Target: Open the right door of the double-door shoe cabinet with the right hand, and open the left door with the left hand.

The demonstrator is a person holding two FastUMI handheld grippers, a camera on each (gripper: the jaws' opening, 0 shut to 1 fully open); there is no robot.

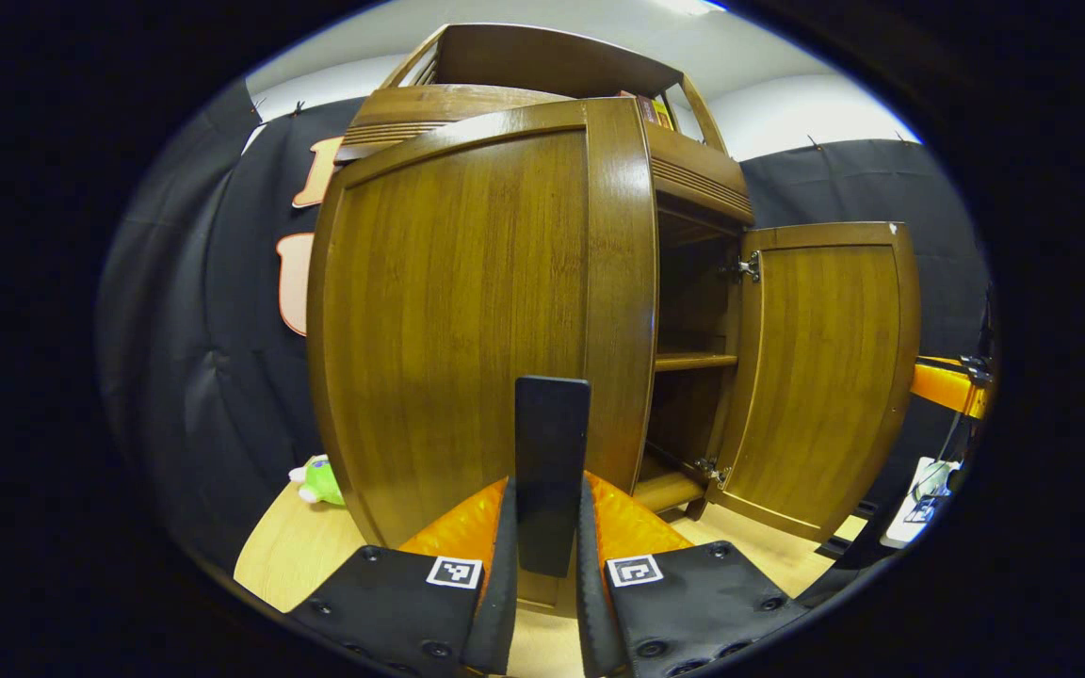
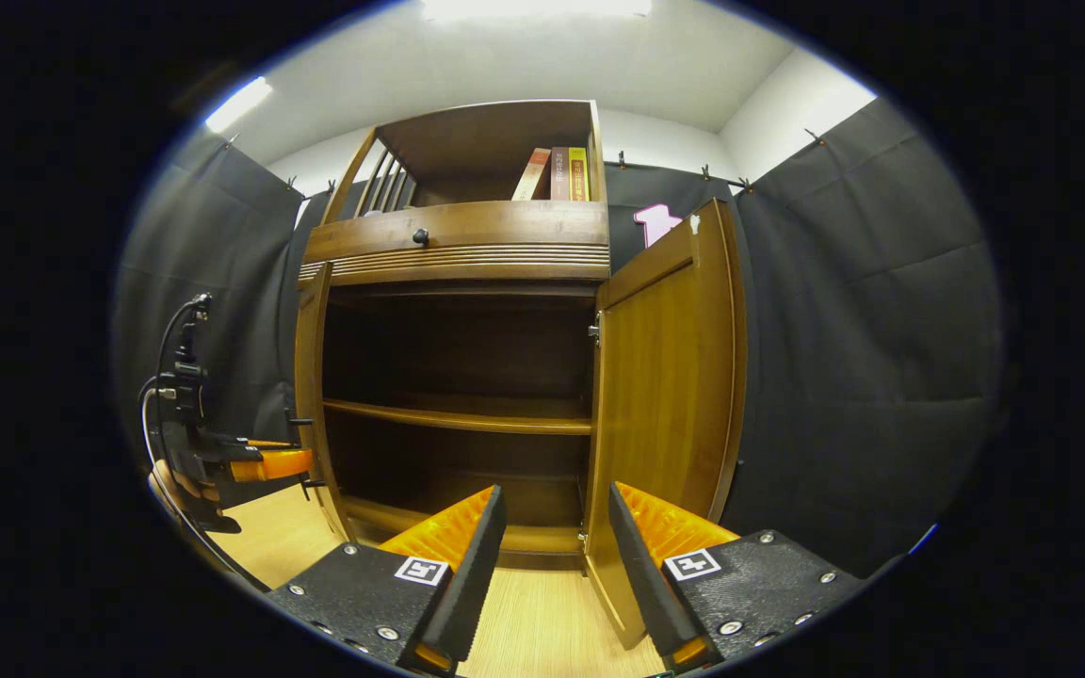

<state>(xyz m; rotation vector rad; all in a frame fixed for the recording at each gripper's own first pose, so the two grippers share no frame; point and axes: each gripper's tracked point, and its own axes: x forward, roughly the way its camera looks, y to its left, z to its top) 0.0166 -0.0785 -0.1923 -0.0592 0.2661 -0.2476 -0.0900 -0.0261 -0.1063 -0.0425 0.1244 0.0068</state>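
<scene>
While left claw [image 1: 547, 527] grips handle [image 1: 552, 452], both doors open.

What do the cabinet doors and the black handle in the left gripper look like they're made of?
The left door and right door look like brown wood or wood veneer: vertical grain with a glossy varnish sheen. The handle, clamped by the left gripper, is matte black with no grain, perhaps painted metal or plastic; I cannot tell which.

The left door [image 1: 467, 320] hid most of the shoe cabinet [image 1: 684, 179] interior in the left gripper view. A green toy [image 1: 321, 480] was half concealed behind that door's lower edge. In the right gripper view, the left gripper [image 2: 265, 463] sat at the picture's edge, its fingertips hidden behind the door's rim.
</scene>
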